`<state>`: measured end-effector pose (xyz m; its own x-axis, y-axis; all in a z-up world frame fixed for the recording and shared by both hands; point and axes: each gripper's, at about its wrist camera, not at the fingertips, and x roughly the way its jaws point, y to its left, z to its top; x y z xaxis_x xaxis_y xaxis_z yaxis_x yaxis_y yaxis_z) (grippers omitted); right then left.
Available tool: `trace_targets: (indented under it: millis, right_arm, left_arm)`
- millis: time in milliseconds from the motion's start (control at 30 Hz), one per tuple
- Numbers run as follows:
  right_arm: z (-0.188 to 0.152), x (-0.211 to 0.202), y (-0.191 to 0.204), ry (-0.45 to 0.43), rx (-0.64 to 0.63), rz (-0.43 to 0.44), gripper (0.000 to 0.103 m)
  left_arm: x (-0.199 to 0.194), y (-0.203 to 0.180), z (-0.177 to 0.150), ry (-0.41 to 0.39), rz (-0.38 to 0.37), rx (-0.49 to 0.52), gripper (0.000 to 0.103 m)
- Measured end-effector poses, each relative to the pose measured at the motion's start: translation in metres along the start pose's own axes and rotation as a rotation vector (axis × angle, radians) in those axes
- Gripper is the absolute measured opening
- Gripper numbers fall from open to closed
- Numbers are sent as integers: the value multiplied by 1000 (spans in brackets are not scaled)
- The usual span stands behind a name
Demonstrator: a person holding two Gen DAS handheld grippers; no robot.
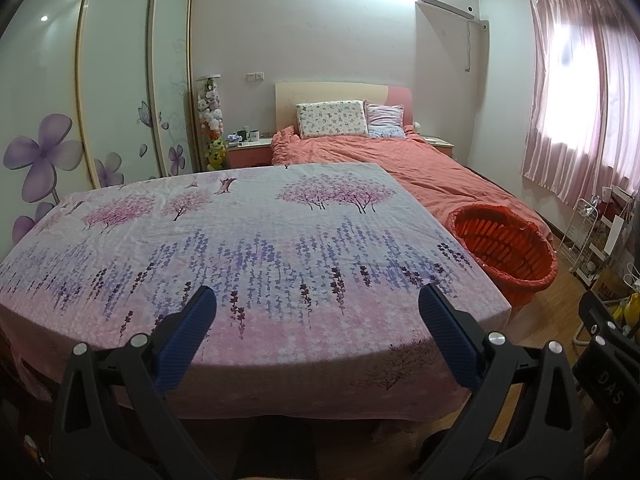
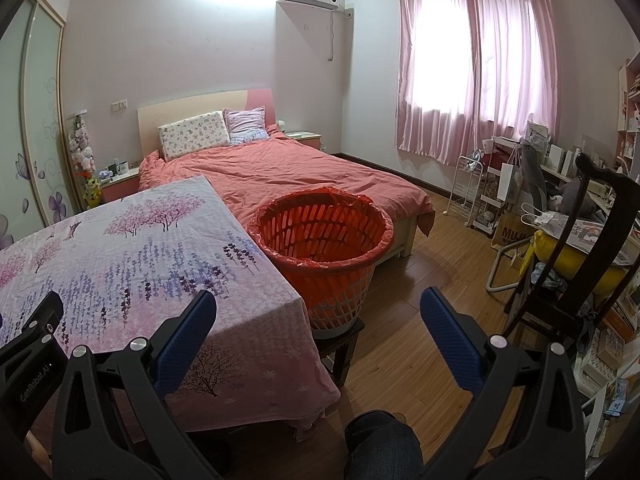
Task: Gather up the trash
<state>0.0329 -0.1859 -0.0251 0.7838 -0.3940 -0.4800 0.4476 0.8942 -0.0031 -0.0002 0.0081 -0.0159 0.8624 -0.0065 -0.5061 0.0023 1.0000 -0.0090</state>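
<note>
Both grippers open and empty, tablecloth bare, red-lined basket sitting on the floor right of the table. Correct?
One error: the basket is not on the floor. The right wrist view shows it standing on a dark stool beside the table. The rest holds: left gripper and right gripper are open and empty, and the tablecloth is bare.

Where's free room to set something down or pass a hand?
Free: the whole floral tablecloth top, bare from the near edge to the salmon-covered bed; wood floor ahead of the open right gripper. Crowded: the red-lined laundry basket at the table's right corner, and the cluttered chair.
</note>
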Motion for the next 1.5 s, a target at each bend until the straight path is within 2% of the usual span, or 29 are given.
trace_targets:
  millis: [1500]
  right_arm:
    - [0, 0, 1, 1, 0, -1, 101]
  left_arm:
    - [1, -5, 0, -1, -2, 11, 99]
